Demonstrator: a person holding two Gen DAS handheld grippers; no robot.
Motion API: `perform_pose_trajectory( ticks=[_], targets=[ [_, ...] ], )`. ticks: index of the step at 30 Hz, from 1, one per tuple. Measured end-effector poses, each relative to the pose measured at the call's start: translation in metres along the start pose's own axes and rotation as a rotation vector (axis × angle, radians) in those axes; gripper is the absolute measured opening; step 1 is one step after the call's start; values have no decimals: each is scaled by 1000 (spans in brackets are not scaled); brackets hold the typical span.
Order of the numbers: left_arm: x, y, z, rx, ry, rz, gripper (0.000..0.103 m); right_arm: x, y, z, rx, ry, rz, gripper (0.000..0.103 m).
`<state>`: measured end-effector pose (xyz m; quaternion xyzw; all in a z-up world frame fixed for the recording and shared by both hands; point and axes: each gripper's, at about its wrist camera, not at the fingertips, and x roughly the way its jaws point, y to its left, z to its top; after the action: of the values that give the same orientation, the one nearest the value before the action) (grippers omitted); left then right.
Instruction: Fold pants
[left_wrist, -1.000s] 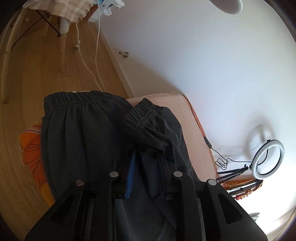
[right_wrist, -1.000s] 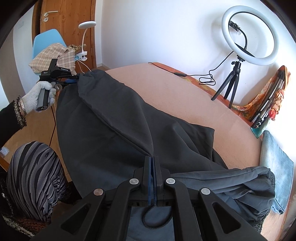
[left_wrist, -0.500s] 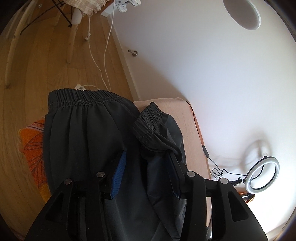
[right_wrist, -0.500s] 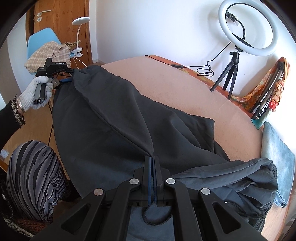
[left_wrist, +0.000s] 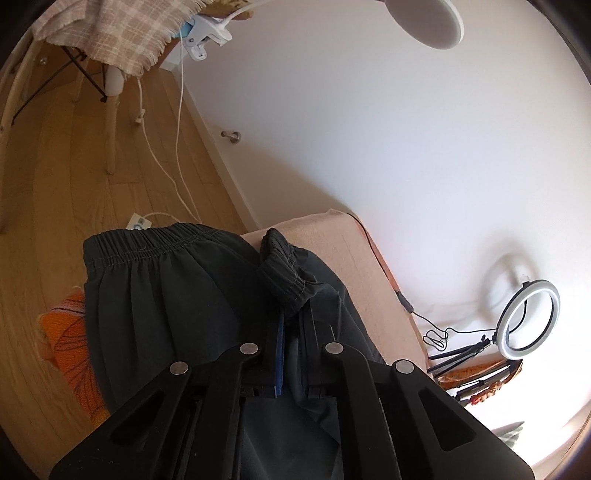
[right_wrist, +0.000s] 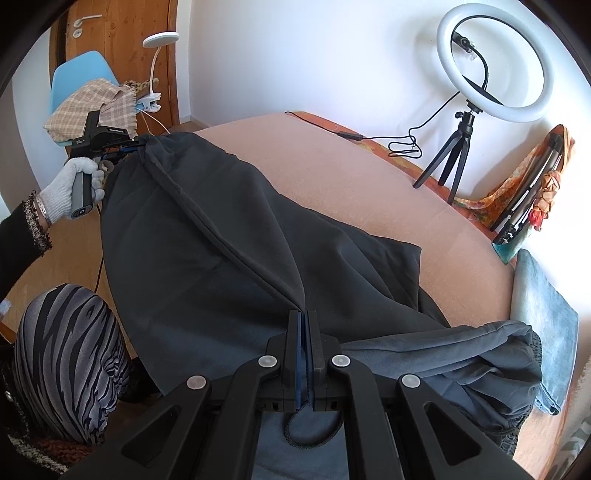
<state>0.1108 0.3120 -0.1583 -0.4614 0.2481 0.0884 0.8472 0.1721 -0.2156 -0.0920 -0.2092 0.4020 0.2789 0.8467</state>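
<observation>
Both my grippers pinch the dark pants (right_wrist: 207, 236): right gripper (right_wrist: 303, 332) pressed tight on a fold, left gripper (left_wrist: 291, 332) clamping the cuff. Only the right view shows them stretched over the pink table (right_wrist: 332, 173); the left shows the elastic waistband (left_wrist: 147, 243) past the edge above the wood floor (left_wrist: 55, 177).

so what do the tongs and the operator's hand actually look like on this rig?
Both tongs are matte black plastic: angular arms with triangular cut-outs, round silver pivot screws, blue pads lining the fingers. Right tongs; left tongs. From the right wrist view the left unit shows a grey pistol handle with a round button and small white lettering on its black body. The left hand wears a light grey knit glove, with a black sleeve and bracelets at the wrist.
</observation>
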Motion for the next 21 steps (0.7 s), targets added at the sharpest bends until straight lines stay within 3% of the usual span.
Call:
perform_pose_trajectory(
  ticks=[6,13,21],
  targets=[
    [-4,7,14,48,7,6,5,-1,15,11,-27,-12,6,0],
    [-23,25,38,36,-17,18,4,-15,51,29,-110,-60,64,0],
    [-34,61,35,-6,11,62,4,-16,66,6,-106,-4,141,0]
  ],
)
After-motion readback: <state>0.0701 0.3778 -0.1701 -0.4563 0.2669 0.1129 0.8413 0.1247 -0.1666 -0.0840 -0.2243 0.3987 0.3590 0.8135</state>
